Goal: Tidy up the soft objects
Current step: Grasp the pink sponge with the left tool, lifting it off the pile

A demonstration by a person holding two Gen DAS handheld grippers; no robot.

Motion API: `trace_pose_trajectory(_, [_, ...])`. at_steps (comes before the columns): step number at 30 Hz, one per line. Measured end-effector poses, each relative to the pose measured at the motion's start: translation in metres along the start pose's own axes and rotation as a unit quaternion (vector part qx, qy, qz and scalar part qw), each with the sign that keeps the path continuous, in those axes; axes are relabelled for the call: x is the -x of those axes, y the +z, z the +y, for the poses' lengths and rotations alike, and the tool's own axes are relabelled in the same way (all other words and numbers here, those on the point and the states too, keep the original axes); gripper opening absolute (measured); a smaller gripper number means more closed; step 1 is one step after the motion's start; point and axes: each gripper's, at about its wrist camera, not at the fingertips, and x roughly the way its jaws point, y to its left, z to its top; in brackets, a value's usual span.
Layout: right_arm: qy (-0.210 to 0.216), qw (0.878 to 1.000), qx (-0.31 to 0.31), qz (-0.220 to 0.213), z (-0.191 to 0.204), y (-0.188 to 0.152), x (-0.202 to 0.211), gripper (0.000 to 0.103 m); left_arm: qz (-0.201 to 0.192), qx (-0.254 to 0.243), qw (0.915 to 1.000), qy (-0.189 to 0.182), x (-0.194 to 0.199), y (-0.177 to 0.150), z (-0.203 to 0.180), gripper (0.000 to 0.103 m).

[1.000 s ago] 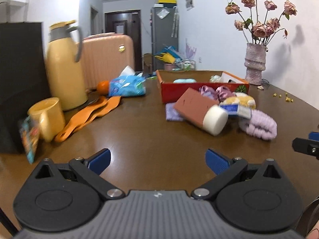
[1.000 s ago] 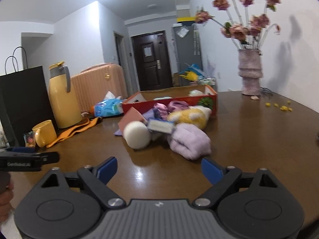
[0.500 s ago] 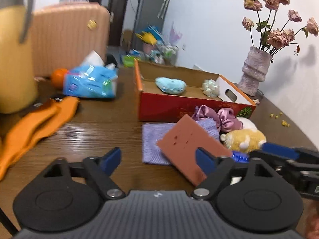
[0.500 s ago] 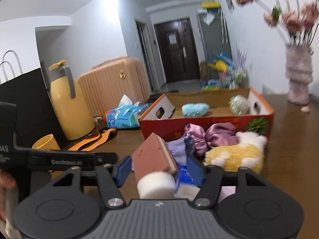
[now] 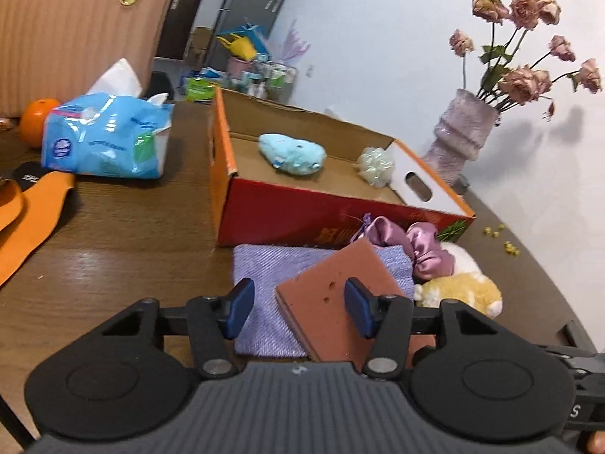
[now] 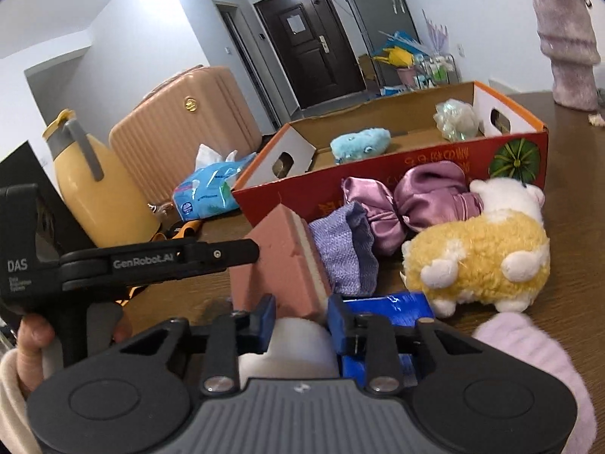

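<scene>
A red cardboard box [image 5: 302, 219] [image 6: 416, 159] holds a blue plush [image 5: 293, 153] and a pale mesh ball [image 5: 376, 164]. In front of it lie a purple cloth [image 5: 272, 265], a brick-coloured sponge slab [image 5: 325, 295] [image 6: 276, 257], a satin bow [image 6: 416, 196] and a yellow plush [image 6: 480, 249]. My left gripper [image 5: 298, 312] is closing, with the cloth and the slab's corner between its jaws, untouched by the pads. My right gripper [image 6: 300, 319] is also closing, and its pads touch a white foam piece [image 6: 298, 340].
A blue packet [image 6: 385, 302] and a pink fluffy item [image 6: 529, 344] lie by my right gripper. A tissue pack [image 5: 106, 140], an orange [image 5: 36, 121] and an orange strap [image 5: 26, 219] sit left of the box. A yellow flask [image 6: 98, 196], suitcase [image 5: 75, 19] and vase [image 5: 461, 140] stand behind.
Both grippers have moved forward to the pile in front of the box and their jaws have narrowed. The right jaws now flank the white foam piece; the left ones hang over the cloth and slab.
</scene>
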Motion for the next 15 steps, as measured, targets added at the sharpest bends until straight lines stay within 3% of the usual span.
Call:
trace_pose_trajectory(6, [0.023,0.999,-0.044,0.011,-0.011,0.000,-0.003,0.033,-0.008,0.007,0.9999,0.000,-0.006,0.017,0.009,0.056])
trace_pose_trajectory(8, [0.030,0.998,-0.055,0.012,-0.013,0.000,-0.003,0.032,-0.006,-0.001,0.9998,-0.020,-0.010,0.022,0.008,0.056])
trace_pose_trajectory(9, [0.029,0.998,-0.059,0.011,-0.013,0.000,-0.004,0.032,-0.001,-0.006,0.9995,-0.030,-0.013,0.022,0.007,0.051])
trace_pose_trajectory(12, [0.032,0.997,-0.073,-0.006,-0.015,0.000,-0.002,0.029,0.007,-0.006,0.9986,-0.052,-0.013,0.020,0.005,0.023])
trace_pose_trajectory(15, [0.048,0.995,-0.083,-0.024,-0.015,0.002,0.000,0.027,0.014,-0.007,0.9970,-0.076,-0.005,0.016,0.000,0.013])
